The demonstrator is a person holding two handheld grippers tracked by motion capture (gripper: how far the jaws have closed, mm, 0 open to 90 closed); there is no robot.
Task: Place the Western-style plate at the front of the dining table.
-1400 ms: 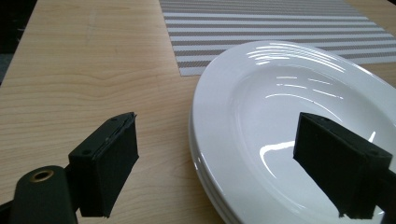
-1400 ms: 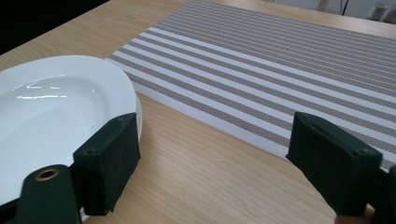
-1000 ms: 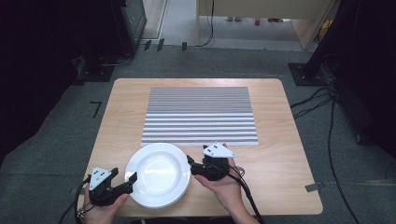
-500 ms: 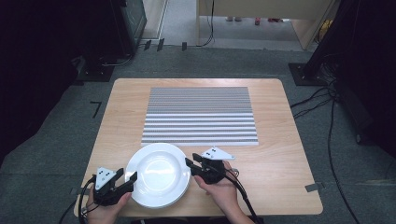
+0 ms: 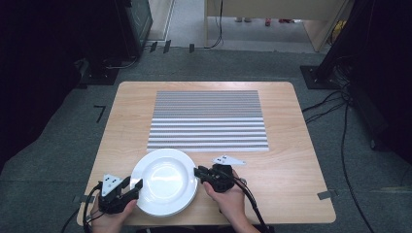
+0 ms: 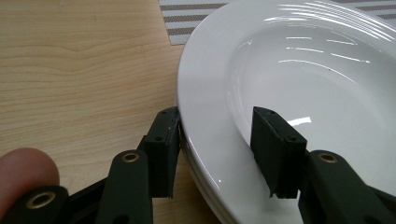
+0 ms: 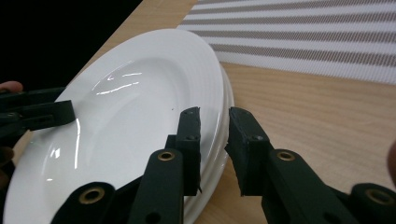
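A stack of white plates point(image 5: 165, 180) sits at the near edge of the wooden table point(image 5: 291, 160). My left gripper point(image 5: 133, 185) straddles the left rim of the top plate point(image 6: 303, 60). Its jaws have just been closing; the outer pad point(image 6: 163, 140) touches the rim's edge and the inner pad point(image 6: 275, 149) stands over the well with a small gap. My right gripper point(image 5: 198, 173) is on the opposite rim. Its jaws have just been closing too, and now they pinch the top plate's rim point(image 7: 140, 93) with one pad point(image 7: 189, 135) on top and the other outside.
A grey-and-white striped placemat point(image 5: 209, 119) lies flat in the middle of the table, just beyond the plates. Bare wood lies right of the plates. Cables trail from both grippers off the near edge. Dark equipment and cables stand on the floor around the table.
Both grippers' jaws have narrowed around the plate's rim. The left gripper has slid slightly in toward the plate, and the right one has sunk a little. The plates have stayed in place.
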